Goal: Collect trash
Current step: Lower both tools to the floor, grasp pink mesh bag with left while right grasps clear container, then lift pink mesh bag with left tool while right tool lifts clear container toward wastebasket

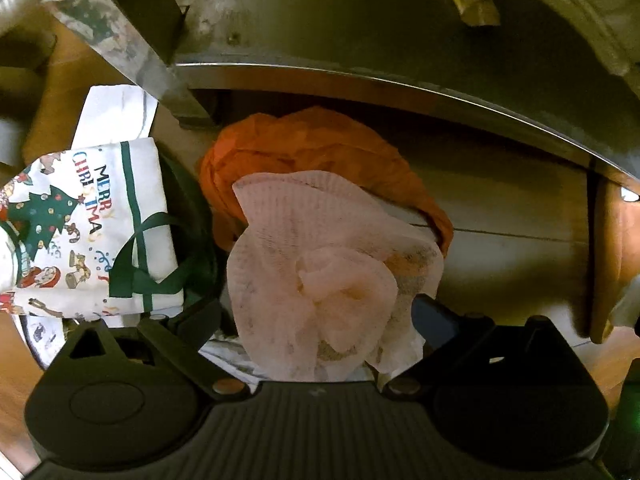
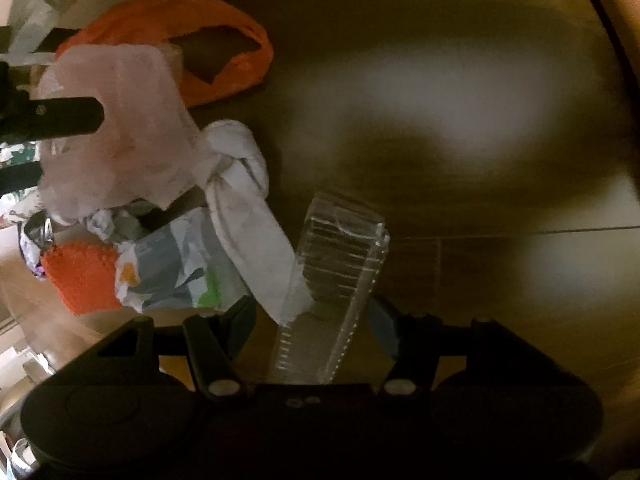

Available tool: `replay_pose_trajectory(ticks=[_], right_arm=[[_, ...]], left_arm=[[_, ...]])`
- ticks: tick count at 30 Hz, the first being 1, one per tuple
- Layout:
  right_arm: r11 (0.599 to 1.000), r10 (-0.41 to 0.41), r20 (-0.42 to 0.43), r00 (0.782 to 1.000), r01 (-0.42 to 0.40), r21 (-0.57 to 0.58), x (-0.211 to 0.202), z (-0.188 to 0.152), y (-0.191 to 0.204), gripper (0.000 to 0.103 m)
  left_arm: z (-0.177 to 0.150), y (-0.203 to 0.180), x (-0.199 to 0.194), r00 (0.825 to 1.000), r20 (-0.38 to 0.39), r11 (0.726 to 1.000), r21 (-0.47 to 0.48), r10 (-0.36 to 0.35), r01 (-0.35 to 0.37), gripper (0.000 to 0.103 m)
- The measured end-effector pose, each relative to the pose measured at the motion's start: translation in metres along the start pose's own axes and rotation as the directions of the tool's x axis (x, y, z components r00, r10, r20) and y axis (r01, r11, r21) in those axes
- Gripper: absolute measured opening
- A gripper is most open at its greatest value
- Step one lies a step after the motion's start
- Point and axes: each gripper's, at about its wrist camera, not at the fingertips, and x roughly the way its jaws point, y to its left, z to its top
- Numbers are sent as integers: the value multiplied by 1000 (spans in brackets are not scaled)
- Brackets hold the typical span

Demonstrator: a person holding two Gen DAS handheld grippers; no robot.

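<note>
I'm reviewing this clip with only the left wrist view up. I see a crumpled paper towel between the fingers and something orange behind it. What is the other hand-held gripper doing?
Observer: The right hand-held gripper has a clear plastic container between its fingers.
Operator: Any more trash near it that I can't see?
Observer: Yes, a knotted white cloth or tissue lies beside that container, with a crumpled printed wrapper next to it.
Operator: Is my paper towel visible from there?
Observer: Yes, the paper towel hangs from the left hand-held gripper, in front of the orange bag.
</note>
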Motion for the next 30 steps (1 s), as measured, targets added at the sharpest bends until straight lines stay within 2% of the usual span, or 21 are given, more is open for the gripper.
replay_pose_trajectory(ticks=[2, 8, 9, 10, 11, 13, 15, 16, 22, 30], right_arm=[[1000, -4, 2, 1000, 4, -8, 4, 2, 0, 62], [999, 9, 27, 1000, -7, -42, 3, 5, 4, 60], [999, 1, 31, 1000, 0, -54, 2, 5, 5, 59], [998, 0, 32, 999, 2, -62, 1, 5, 6, 47], [998, -2, 37, 999, 5, -68, 0, 5, 6, 43], [997, -16, 43, 999, 19, -69, -1, 5, 6, 43], [996, -16, 48, 999, 20, -84, -4, 5, 5, 42], [995, -29, 57, 998, 35, -97, -4, 4, 8, 42], [986, -62, 100, 993, 76, -148, -29, -3, 20, 42], [964, -88, 224, 971, 140, -228, -101, -35, 40, 42]], left_arm=[[1, 0, 3, 1000, 0, 1000, 0, -11, 11, 95], [2, 5, 11, 998, -14, 998, -31, -56, 56, 65], [2, 5, 12, 998, -15, 998, -34, -60, 59, 58], [2, 5, 13, 998, -18, 997, -36, -63, 62, 53], [2, 5, 13, 998, -19, 997, -38, -63, 62, 49], [1, 3, 13, 998, -26, 997, -35, -64, 63, 34], [0, 2, 12, 997, -32, 998, -28, -64, 63, 29], [-1, 1, 10, 997, -32, 998, -24, -65, 64, 22], [-14, -9, -12, 998, -50, 999, 21, -32, 33, 14], [-41, -29, -83, 1000, 9, 1000, 28, 4, -4, 13]])
